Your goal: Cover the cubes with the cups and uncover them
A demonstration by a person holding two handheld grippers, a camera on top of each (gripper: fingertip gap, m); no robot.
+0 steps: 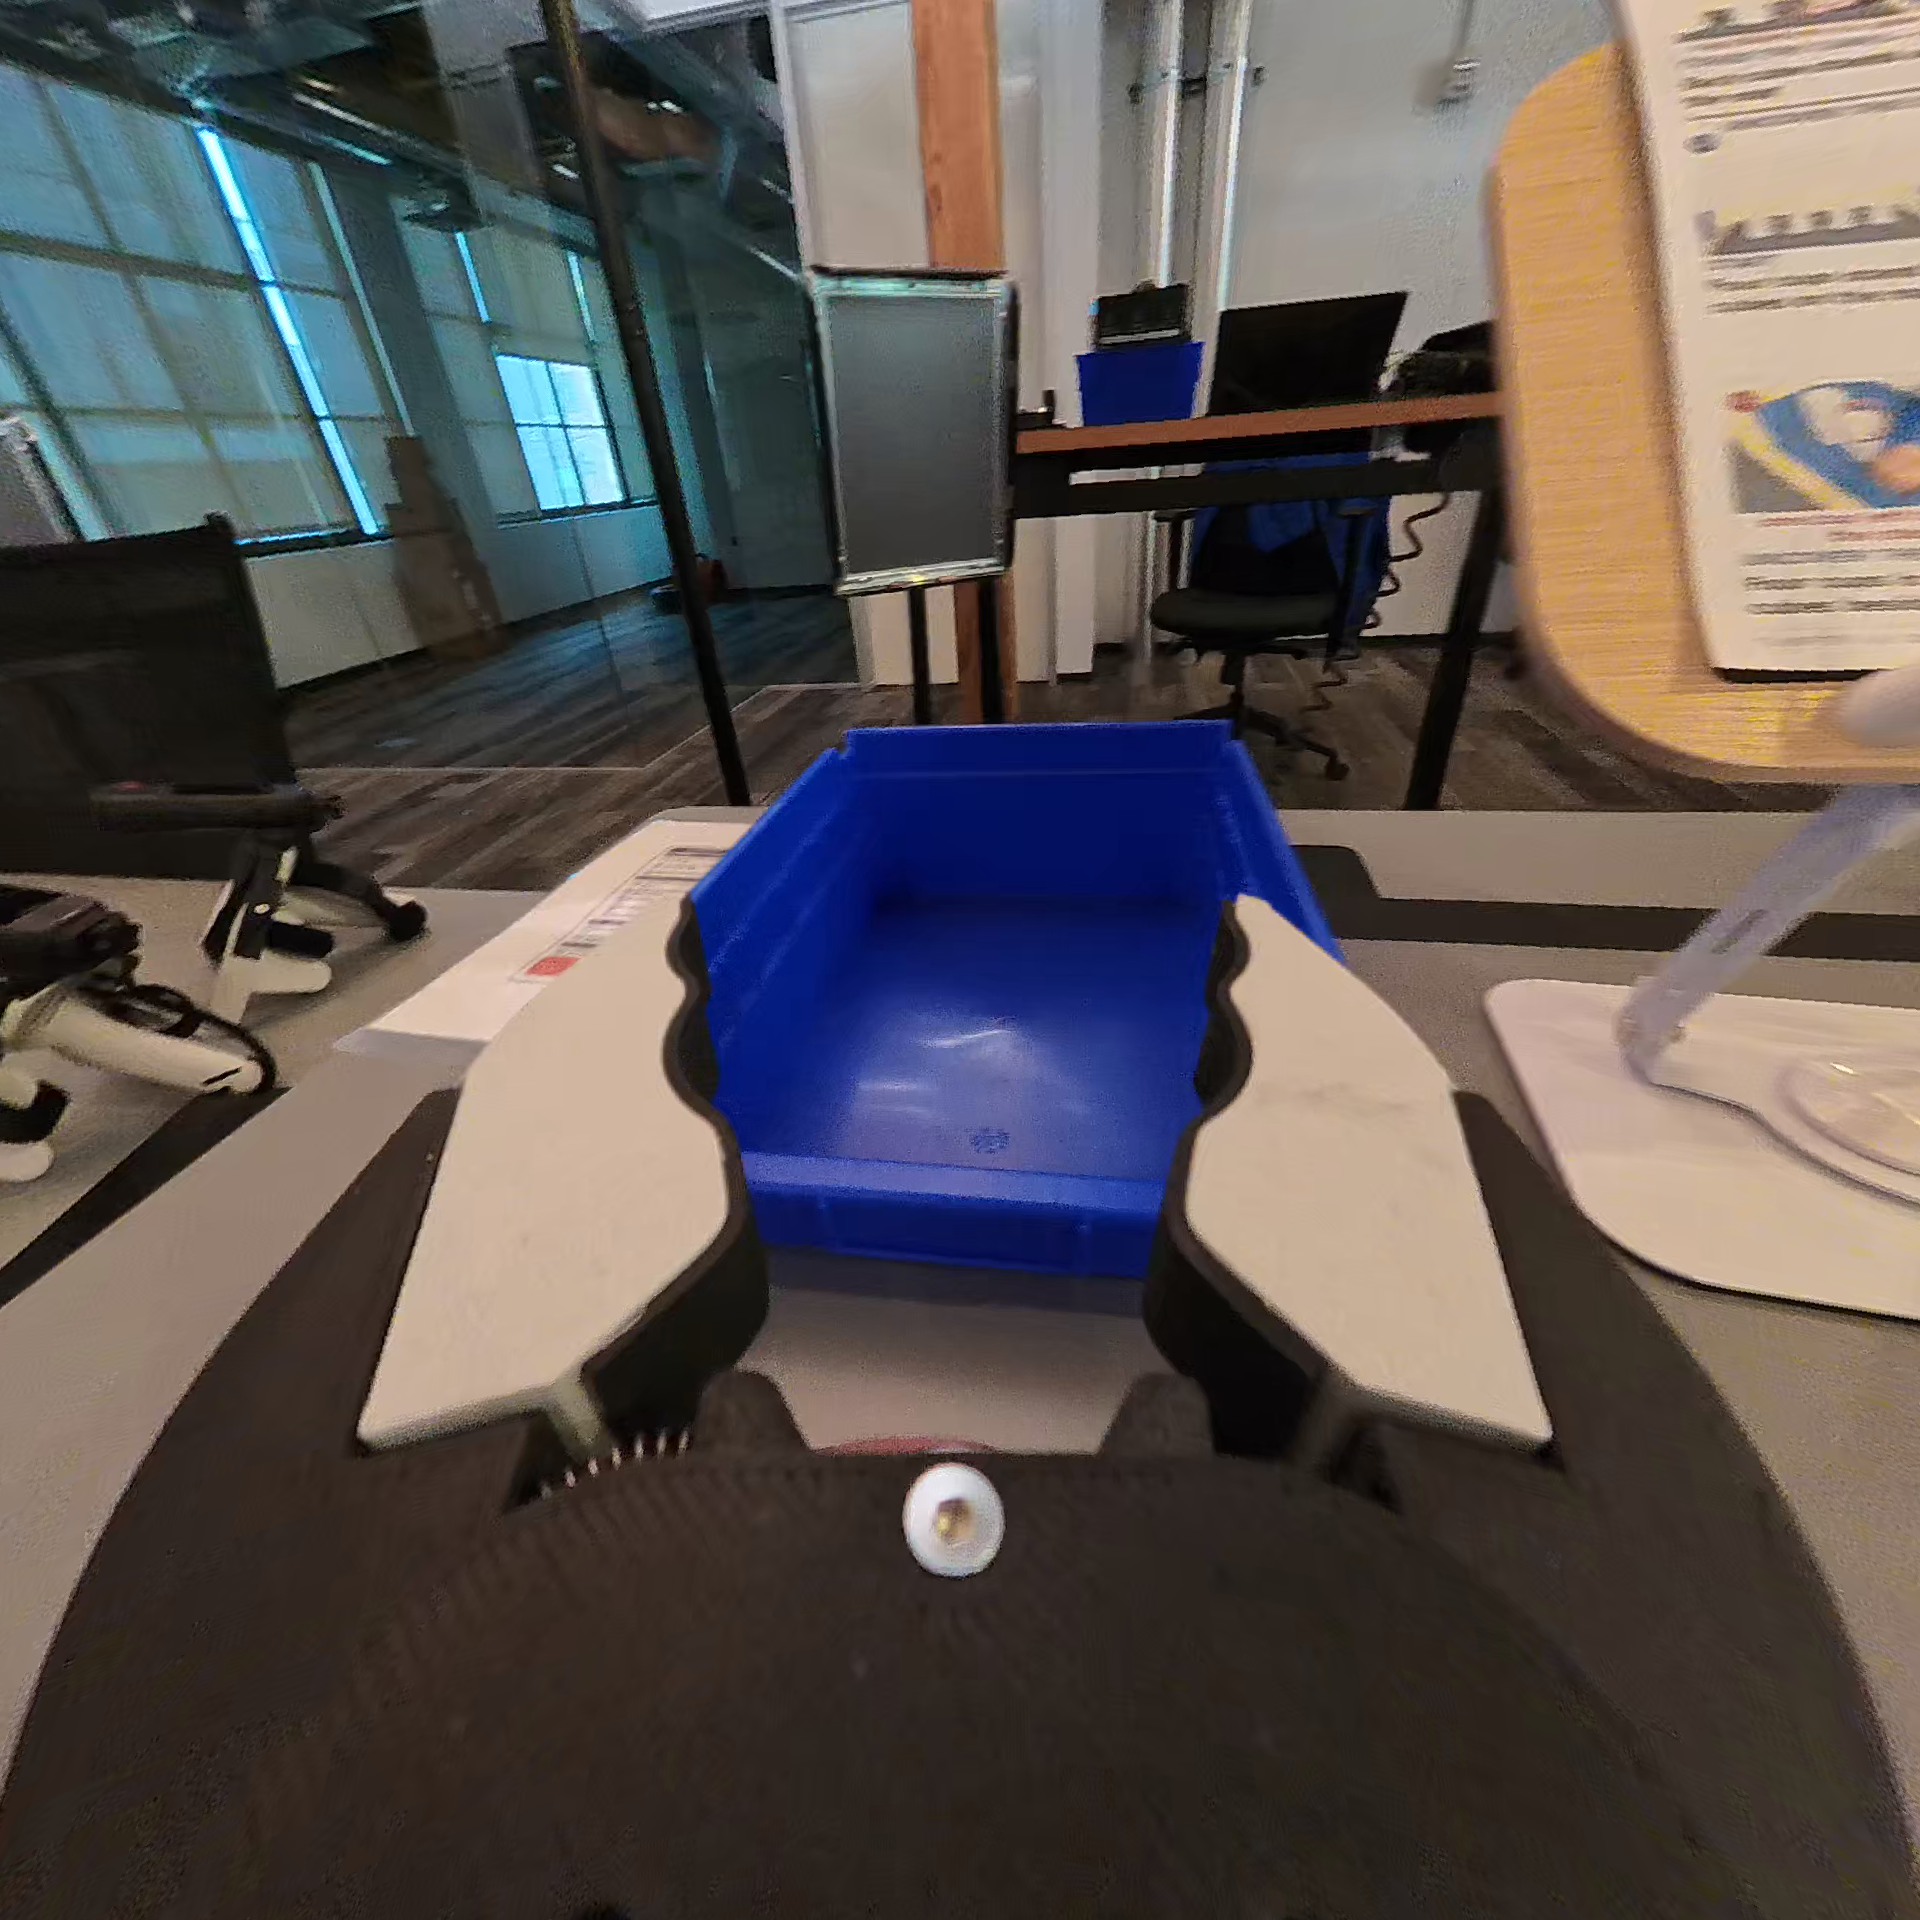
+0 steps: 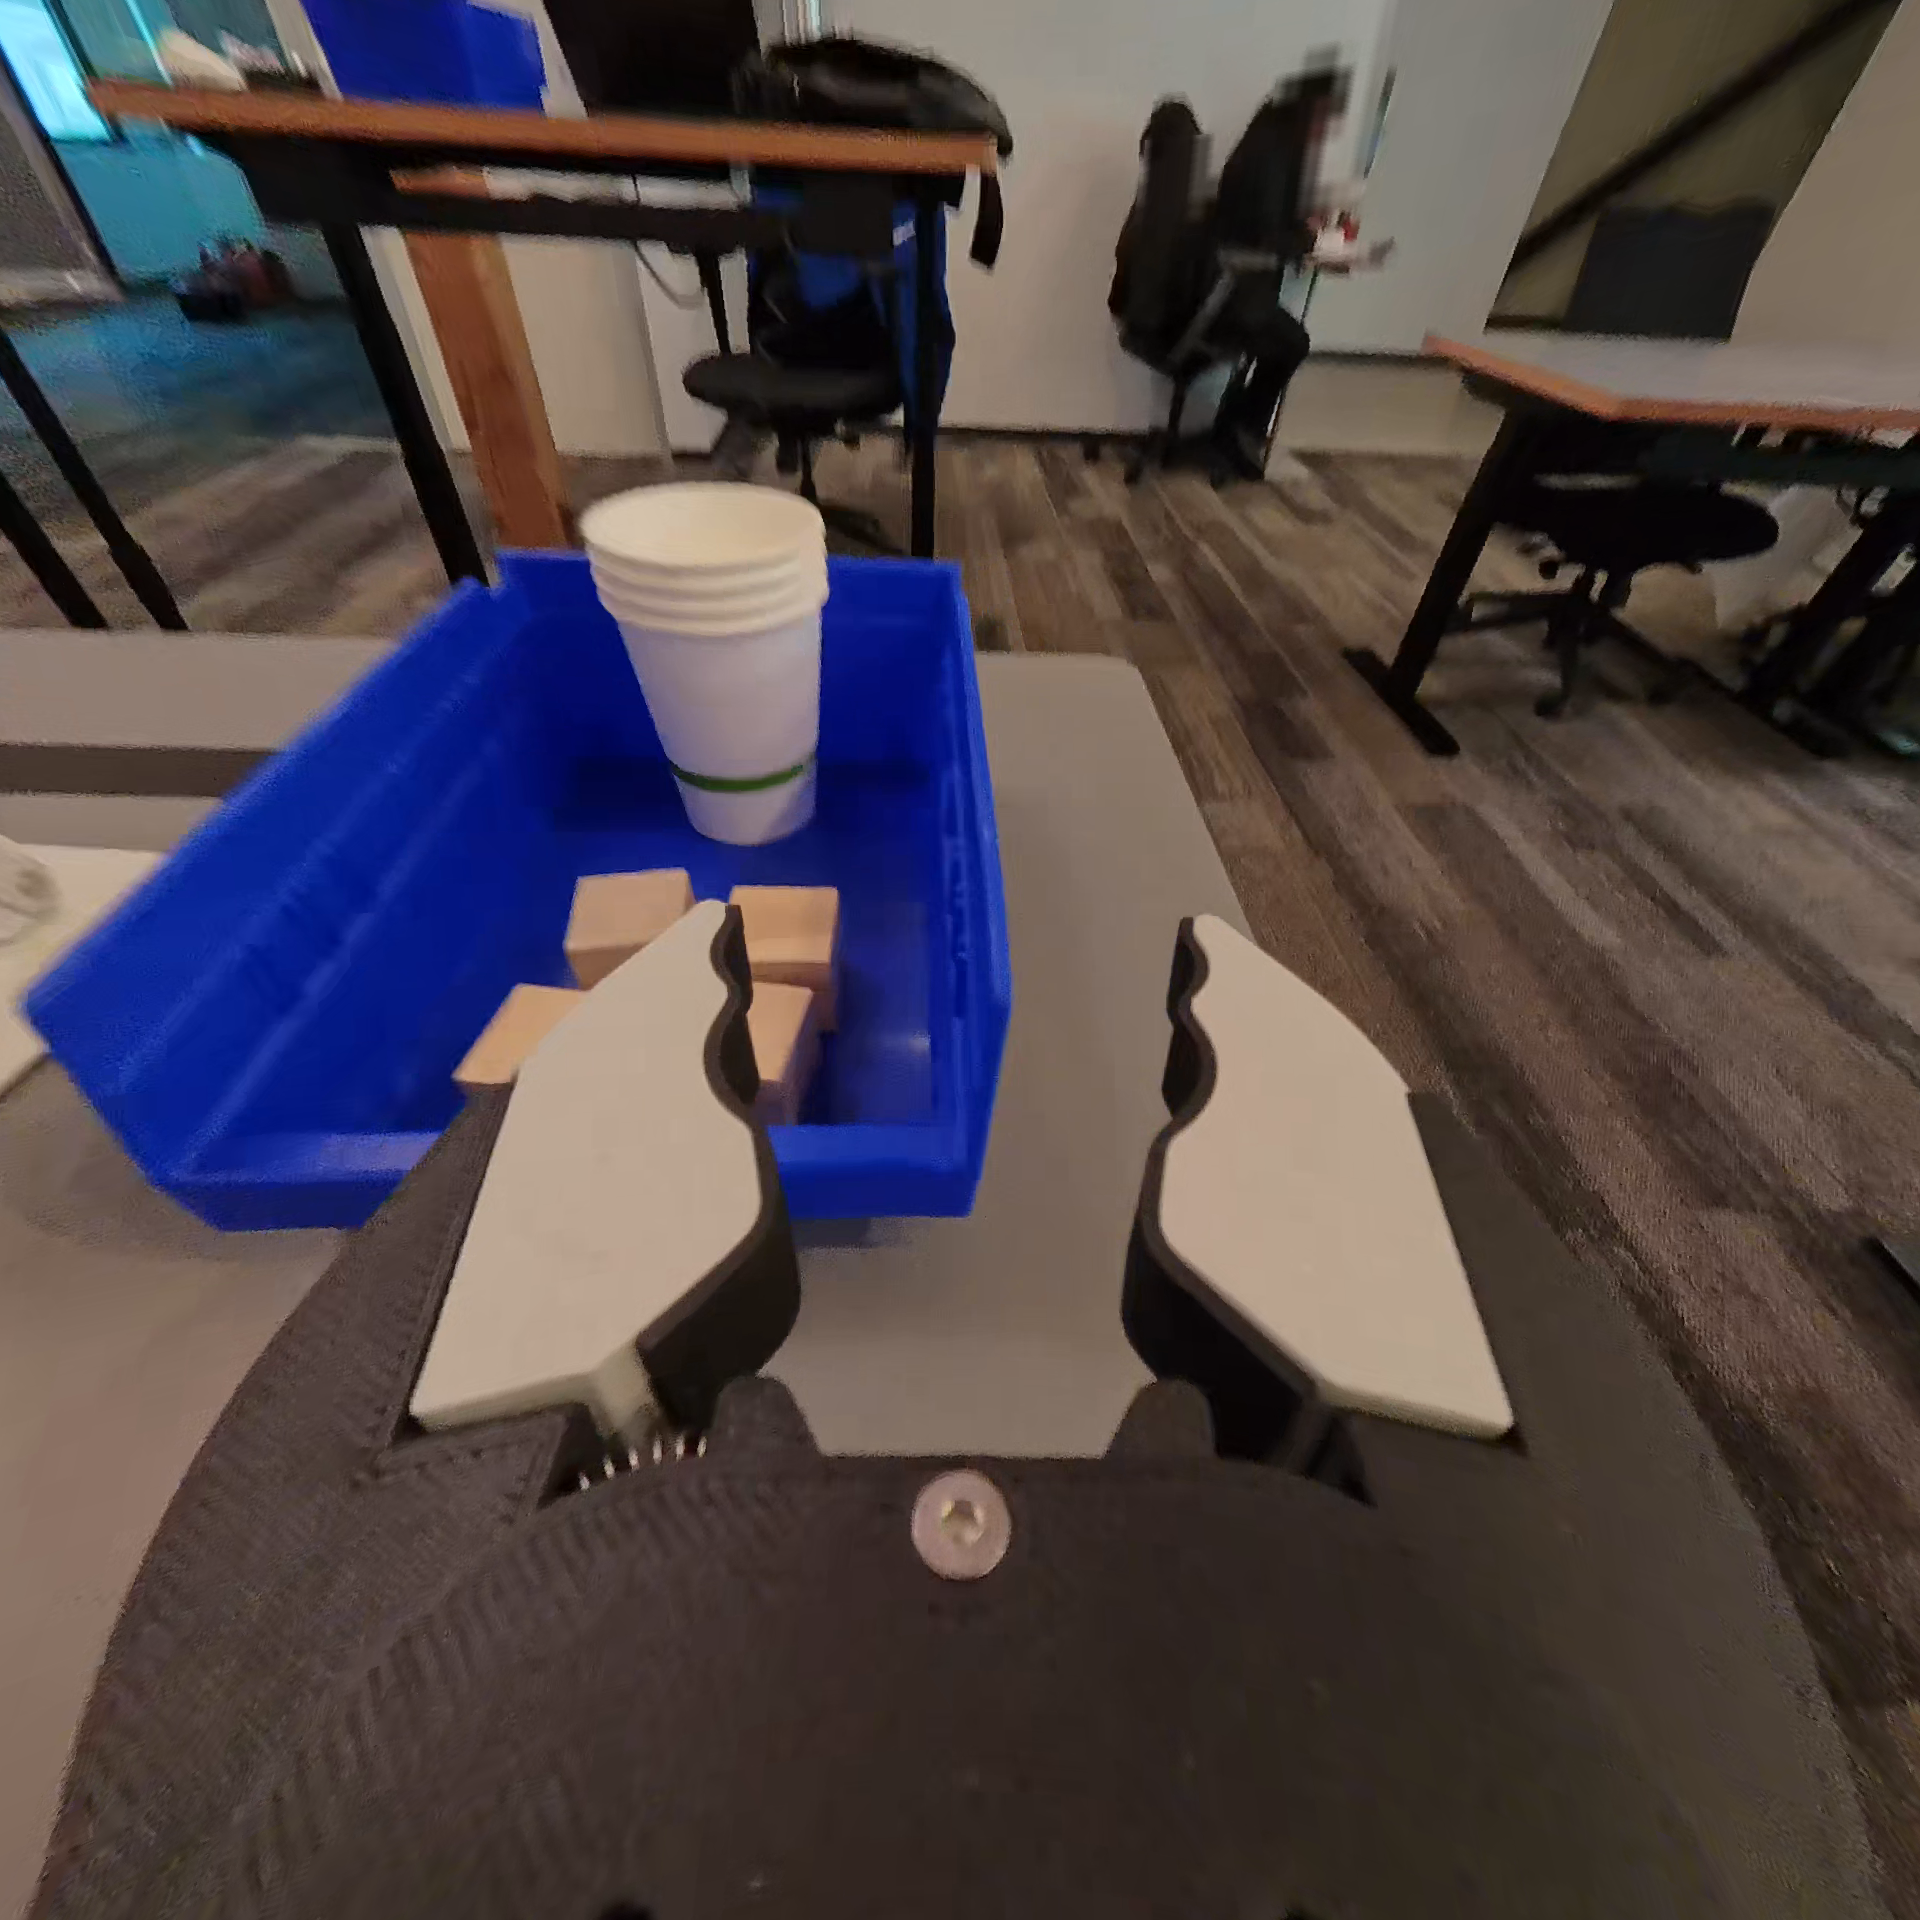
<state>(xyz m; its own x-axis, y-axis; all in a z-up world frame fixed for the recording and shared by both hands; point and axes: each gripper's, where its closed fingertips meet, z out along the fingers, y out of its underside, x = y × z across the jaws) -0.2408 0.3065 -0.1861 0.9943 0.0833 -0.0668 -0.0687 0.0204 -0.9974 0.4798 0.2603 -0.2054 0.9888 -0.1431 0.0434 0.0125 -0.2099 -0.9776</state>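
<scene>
In the right wrist view a blue bin (image 2: 312, 935) holds a stack of white paper cups (image 2: 722, 665) standing upright at its far end and several wooden cubes (image 2: 629, 920) nearer me. My right gripper (image 2: 961, 987) is open and empty, over the grey table just right of the bin's near corner; its left finger hides part of the cubes. In the left wrist view another blue bin (image 1: 977, 997) stands empty. My left gripper (image 1: 961, 956) is open and empty, its fingers framing this bin from the near side.
In the left wrist view a white stand base (image 1: 1704, 1132) with a clear arm sits at right, a white paper sheet (image 1: 540, 956) at left of the bin, and black-and-white devices (image 1: 114, 997) at far left. The table's right edge (image 2: 1226, 883) drops to the floor in the right wrist view.
</scene>
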